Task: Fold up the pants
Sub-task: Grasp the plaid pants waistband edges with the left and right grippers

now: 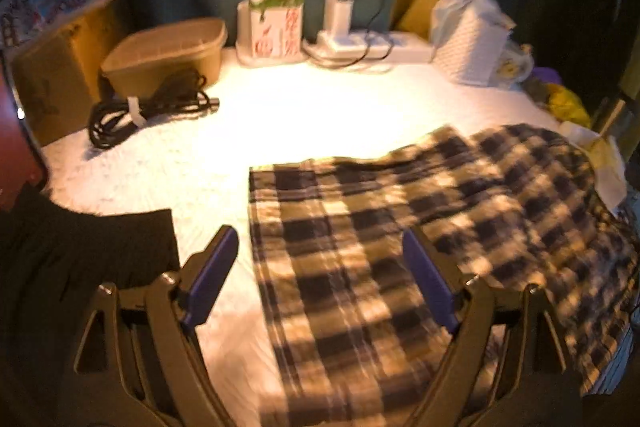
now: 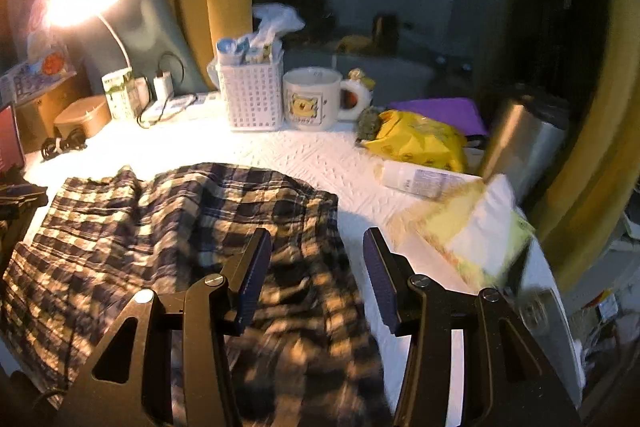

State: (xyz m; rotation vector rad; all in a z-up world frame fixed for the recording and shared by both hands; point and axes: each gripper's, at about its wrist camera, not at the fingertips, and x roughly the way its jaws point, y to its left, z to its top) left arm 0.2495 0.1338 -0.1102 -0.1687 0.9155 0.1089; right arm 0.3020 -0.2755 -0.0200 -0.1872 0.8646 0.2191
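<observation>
- plaid pants (image 1: 400, 227) lie spread, rumpled, on the white tabletop (image 1: 248, 131)
- left gripper (image 1: 320, 279) and right gripper (image 2: 318, 275) hover above them, jaws wide apart, empty
- folding seems unstarted; next, pinch an edge

Hidden, cropped and blurred parts, both wrist views

The plaid pants (image 1: 400, 227) ran off the lower and right edges of the left view, weave smeared near the bottom; in the right view (image 2: 180, 227) their near end was blurred under the fingers (image 2: 256, 267). A black cloth (image 1: 80, 259) was cut by the left edge. The yellow-white packet (image 2: 480, 231) on the desk (image 2: 320, 155) was motion-blurred, print unreadable. Label text on the white bottle (image 2: 424, 181) was too small to read. The steel flask (image 2: 524, 139) was blurred.
</observation>
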